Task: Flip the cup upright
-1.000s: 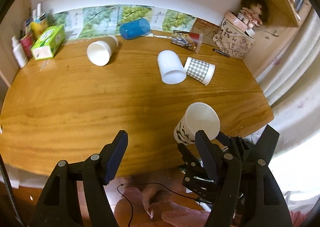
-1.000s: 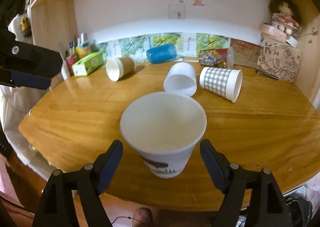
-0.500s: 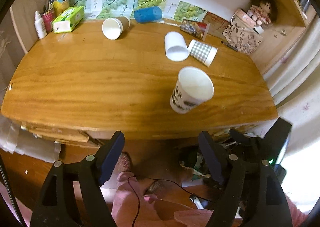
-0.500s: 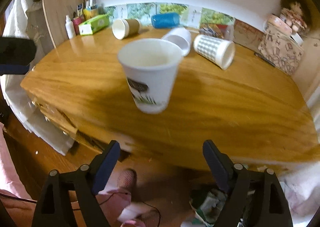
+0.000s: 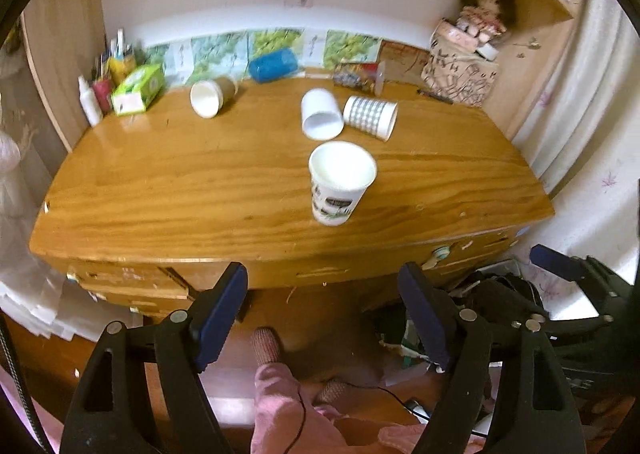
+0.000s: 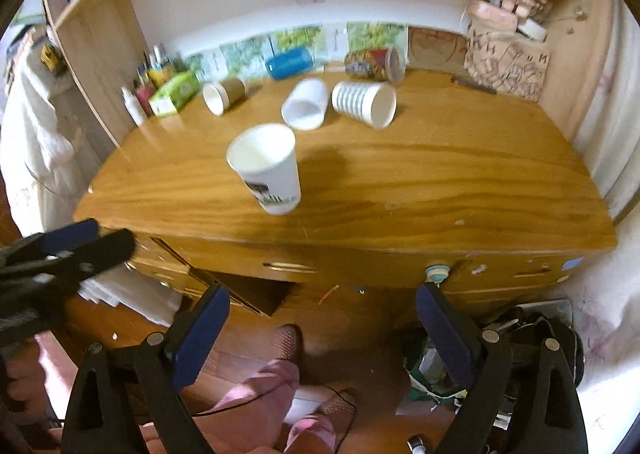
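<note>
A white paper cup with a green and black print (image 5: 340, 181) stands upright near the front edge of the wooden desk (image 5: 160, 189); it also shows in the right wrist view (image 6: 268, 169). My left gripper (image 5: 322, 310) is open and empty, held below and in front of the desk edge. My right gripper (image 6: 322, 328) is open and empty, also back from the desk. Both are well apart from the cup. The right gripper shows at the right edge of the left wrist view (image 5: 572, 270).
Several cups lie on their sides farther back: a plain white one (image 5: 322, 113), a checked one (image 5: 372, 117), a brown one (image 5: 212, 95), a blue one (image 5: 272, 63). A green tissue box (image 5: 138, 89) and bottles stand at the back left, a doll and box (image 5: 464, 73) at the back right.
The right gripper let go of the printed cup, which now stands upright on the desk. Both grippers pulled back and down, away from the desk.
</note>
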`<state>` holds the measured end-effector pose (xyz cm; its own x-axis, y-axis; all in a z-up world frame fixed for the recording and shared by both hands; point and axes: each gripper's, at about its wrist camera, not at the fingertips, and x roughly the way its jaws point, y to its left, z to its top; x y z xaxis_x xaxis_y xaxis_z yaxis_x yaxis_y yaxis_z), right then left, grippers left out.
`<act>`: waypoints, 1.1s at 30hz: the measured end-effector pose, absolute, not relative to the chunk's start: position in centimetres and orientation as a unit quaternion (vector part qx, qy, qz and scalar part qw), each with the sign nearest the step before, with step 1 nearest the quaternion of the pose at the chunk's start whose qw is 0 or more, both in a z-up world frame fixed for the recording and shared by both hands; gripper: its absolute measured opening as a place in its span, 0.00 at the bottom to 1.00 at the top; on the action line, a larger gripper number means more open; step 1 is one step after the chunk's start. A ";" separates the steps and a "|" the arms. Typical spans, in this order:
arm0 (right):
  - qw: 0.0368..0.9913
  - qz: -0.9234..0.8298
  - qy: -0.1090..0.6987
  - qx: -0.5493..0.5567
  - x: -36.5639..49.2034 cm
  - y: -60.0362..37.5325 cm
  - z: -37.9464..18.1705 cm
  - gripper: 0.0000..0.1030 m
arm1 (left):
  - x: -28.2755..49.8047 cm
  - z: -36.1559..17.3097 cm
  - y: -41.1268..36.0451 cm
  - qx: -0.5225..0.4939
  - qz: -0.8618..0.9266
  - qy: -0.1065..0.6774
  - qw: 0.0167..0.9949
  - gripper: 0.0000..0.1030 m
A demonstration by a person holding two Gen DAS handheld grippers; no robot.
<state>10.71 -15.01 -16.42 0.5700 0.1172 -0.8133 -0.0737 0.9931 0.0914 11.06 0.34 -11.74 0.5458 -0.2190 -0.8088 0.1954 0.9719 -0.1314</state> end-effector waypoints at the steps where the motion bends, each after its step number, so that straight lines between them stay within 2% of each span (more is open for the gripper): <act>1: 0.888 0.054 0.457 0.024 10.4 -15.0 -15.8 0.92 | 10.9 -11.3 0.2 -0.009 -0.119 0.455 0.882 0.79; 8: 0.899 0.063 0.432 0.049 8.5 -15.2 -10.9 0.92 | 10.0 -8.3 -0.4 0.003 -0.131 0.434 0.891 0.79; 11: 0.903 0.065 0.423 0.044 8.1 -15.1 -9.0 0.99 | 9.5 -7.0 -0.4 -0.001 -0.124 0.426 0.896 0.79; 23: 0.923 0.066 0.370 0.082 5.7 -16.1 -4.8 0.99 | 7.4 -2.1 -0.3 -0.029 -0.105 0.358 0.927 0.84; 26: 0.927 0.060 0.356 0.101 5.4 -16.9 -4.8 0.99 | 6.5 -1.1 -0.4 -0.034 -0.100 0.317 0.943 0.88; 29: 0.938 0.046 0.326 0.107 4.8 -17.6 -4.1 0.99 | 5.6 -0.1 -0.5 -0.033 -0.073 0.278 0.957 0.97; 33: 0.953 0.032 0.281 0.108 3.8 -18.1 -3.3 0.99 | 5.1 0.7 -0.5 -0.021 -0.044 0.246 0.968 0.99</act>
